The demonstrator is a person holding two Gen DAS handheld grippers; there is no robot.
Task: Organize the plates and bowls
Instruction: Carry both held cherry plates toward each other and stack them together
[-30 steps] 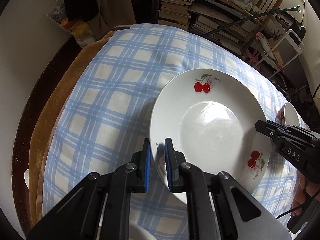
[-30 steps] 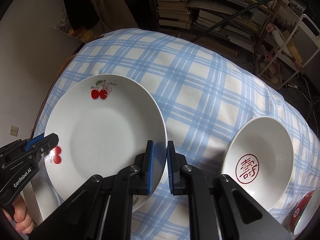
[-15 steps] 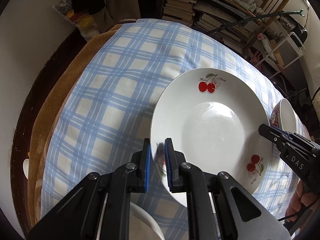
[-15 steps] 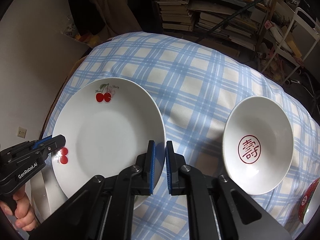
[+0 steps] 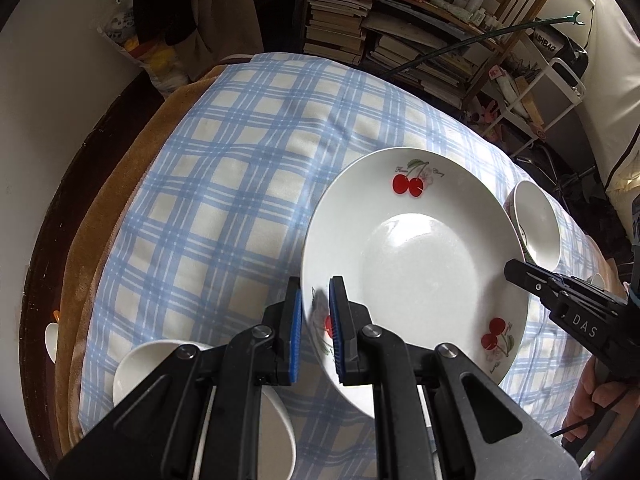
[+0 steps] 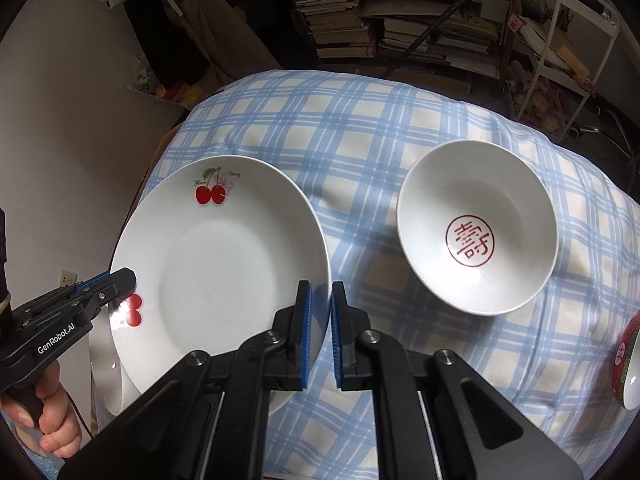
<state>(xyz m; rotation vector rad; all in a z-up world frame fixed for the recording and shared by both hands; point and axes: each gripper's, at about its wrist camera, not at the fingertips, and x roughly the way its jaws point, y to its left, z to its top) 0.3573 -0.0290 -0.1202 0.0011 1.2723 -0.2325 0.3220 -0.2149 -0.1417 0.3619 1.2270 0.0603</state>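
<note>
A white deep plate with red cherries (image 5: 416, 272) hangs above the blue checked tablecloth (image 5: 224, 184), held from two sides. My left gripper (image 5: 314, 292) is shut on its near-left rim. My right gripper (image 5: 516, 272) grips the opposite rim. The right wrist view shows the same plate (image 6: 220, 272), with the right gripper (image 6: 320, 292) shut on its right rim and the left gripper (image 6: 124, 280) clamped on the left rim by a pair of cherries. A white bowl with a red character (image 6: 476, 228) sits on the cloth to the right.
A white bowl (image 5: 152, 368) lies below my left gripper at the near-left. A red-sided bowl (image 6: 628, 360) sits at the right edge. A brown blanket edge (image 5: 100, 240) borders the cloth on the left. Bookshelves (image 5: 360, 28) and a white rack (image 6: 576, 40) stand behind the table.
Both grippers rose with the plate, so the cloth looks farther away. The white bowl came into view under my left gripper. The character bowl shifted up and left in the right wrist view.
</note>
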